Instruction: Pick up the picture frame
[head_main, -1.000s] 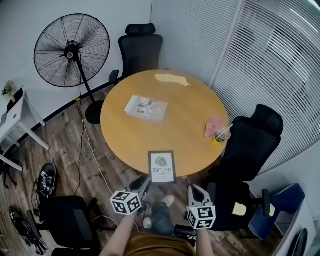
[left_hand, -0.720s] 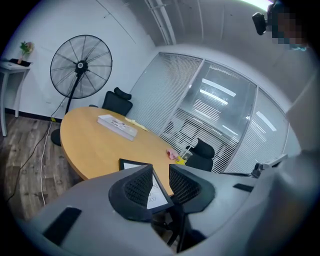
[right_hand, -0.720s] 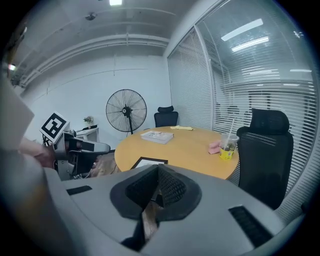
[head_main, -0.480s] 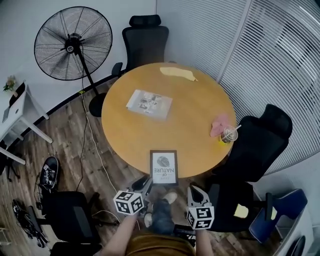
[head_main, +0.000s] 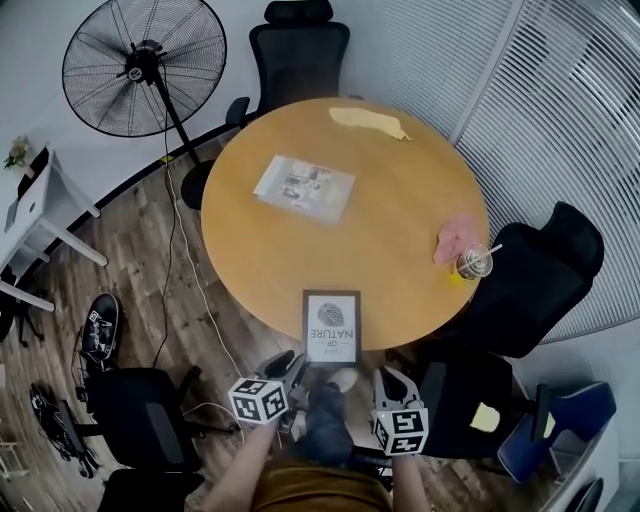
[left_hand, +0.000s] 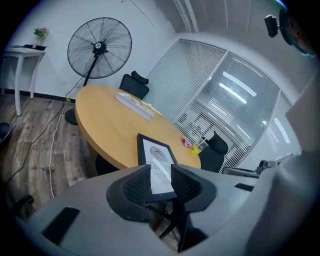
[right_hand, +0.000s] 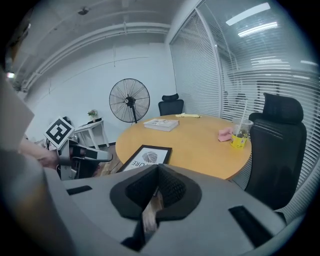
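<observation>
The picture frame (head_main: 331, 327) is black with a white print and lies flat on the round wooden table (head_main: 260, 260), at the near edge. My left gripper (head_main: 290, 364) hovers just off the table's edge by the frame's near left corner. Its jaws are opening and nothing is between them; in the left gripper view (left_hand: 161, 173) the frame (left_hand: 152, 149) shows through the gap. My right gripper (head_main: 386, 377) is off the edge to the frame's right, fingertips together and empty. The right gripper view (right_hand: 159, 169) has the frame (right_hand: 146, 156) ahead on the left.
On the table lie a booklet (head_main: 303, 188), a yellow cloth (head_main: 368, 122), a pink item (head_main: 455, 240) and a cup with a straw (head_main: 473, 265). Black chairs stand at the far side (head_main: 298, 50), the right (head_main: 535, 280) and near left (head_main: 140, 415). A standing fan (head_main: 140, 65) is far left.
The head view has shifted so the table fills more of it. Both grippers have sunk slightly and stay just short of the frame's near edge.
</observation>
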